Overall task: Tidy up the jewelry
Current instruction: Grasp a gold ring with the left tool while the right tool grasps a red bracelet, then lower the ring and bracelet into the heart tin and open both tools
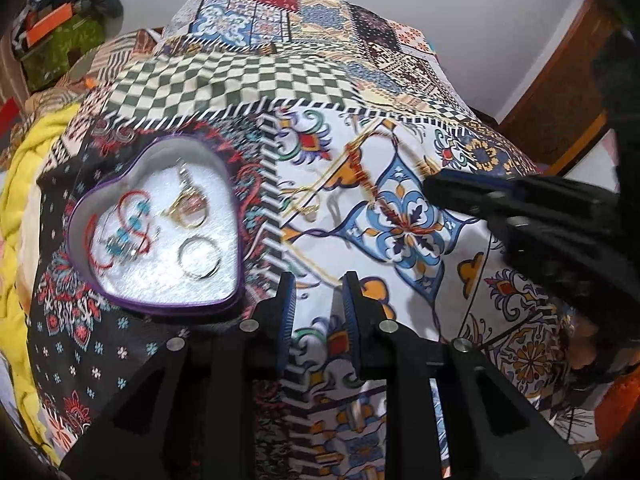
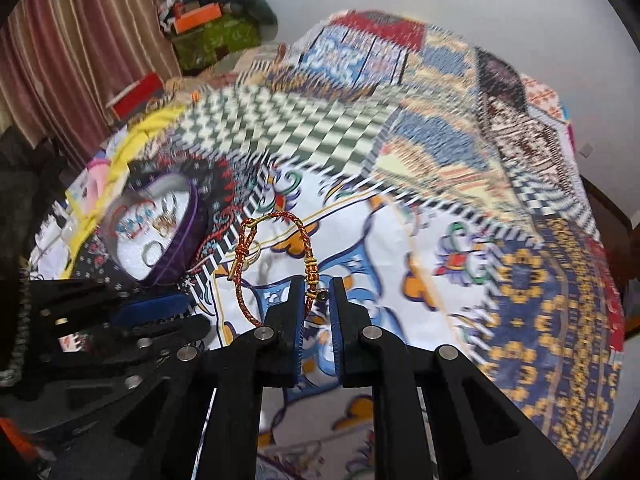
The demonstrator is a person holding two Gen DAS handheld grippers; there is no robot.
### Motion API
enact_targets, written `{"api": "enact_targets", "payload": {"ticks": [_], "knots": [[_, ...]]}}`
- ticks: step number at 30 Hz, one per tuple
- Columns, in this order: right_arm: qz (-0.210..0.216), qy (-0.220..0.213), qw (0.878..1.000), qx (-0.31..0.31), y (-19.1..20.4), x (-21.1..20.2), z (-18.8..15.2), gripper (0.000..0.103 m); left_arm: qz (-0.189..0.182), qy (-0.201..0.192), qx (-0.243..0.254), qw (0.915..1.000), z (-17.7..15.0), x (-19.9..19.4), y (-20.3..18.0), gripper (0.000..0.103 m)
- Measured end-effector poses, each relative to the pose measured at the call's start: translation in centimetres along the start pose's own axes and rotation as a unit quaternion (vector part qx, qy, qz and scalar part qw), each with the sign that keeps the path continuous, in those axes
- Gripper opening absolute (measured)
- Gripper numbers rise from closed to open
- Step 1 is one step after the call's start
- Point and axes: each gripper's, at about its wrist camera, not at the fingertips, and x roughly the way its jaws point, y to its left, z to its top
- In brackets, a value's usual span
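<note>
A heart-shaped tin (image 1: 80, 216) with a purple rim lies on the patterned bedspread, left of my left gripper (image 1: 319, 300), which is open and empty. Inside it are red and turquoise pieces (image 1: 120, 232), gold earrings (image 1: 184, 208) and a silver ring (image 1: 199, 258). My right gripper (image 2: 316, 296) is shut on a red-and-gold braided bracelet (image 2: 280, 220); its beads (image 2: 312, 272) sit at the fingertips and the loop stands up above the cloth. In the left wrist view that bracelet (image 1: 362, 172) is a blur ahead of the right gripper (image 1: 432, 184). The tin (image 2: 192, 216) lies to its left.
A thin gold chain (image 1: 306, 204) lies on the bedspread (image 1: 400, 128) between tin and bracelet. A yellow blanket (image 1: 24, 184) borders the left edge. Clutter with an orange box (image 2: 198, 16) and a striped curtain (image 2: 80, 40) are behind. My left gripper (image 2: 160, 308) is low left in the right wrist view.
</note>
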Motion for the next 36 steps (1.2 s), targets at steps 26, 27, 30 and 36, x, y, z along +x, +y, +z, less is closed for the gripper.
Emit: {"api": "enact_targets", "payload": {"ticks": [26,27,30,36], "knots": [[0.01,-0.045,0.998,0.046,-3.5,-3.9,-1.8,0.011,0.085,-0.014,0.009,0.9963,4.4,4.7,-2.0,0.018],[0.009,-0.046,0.998,0.046,-3.6,-3.9,-1.9,0.011,0.073,-0.012,0.008,0.9972,4.4,4.6,-2.1,0.018],[0.01,-0.049,0.998,0.049,-3.8,-4.2,-1.9,0.011,0.059,-0.023,0.015,0.9979,4.1,3.5,-2.4,0.018],[0.012,-0.056,0.997,0.047,-3.5,-4.6,-1.4,0.011,0.04,-0.047,0.029,0.9977,3.1,0.2,-2.7,0.018]]}}
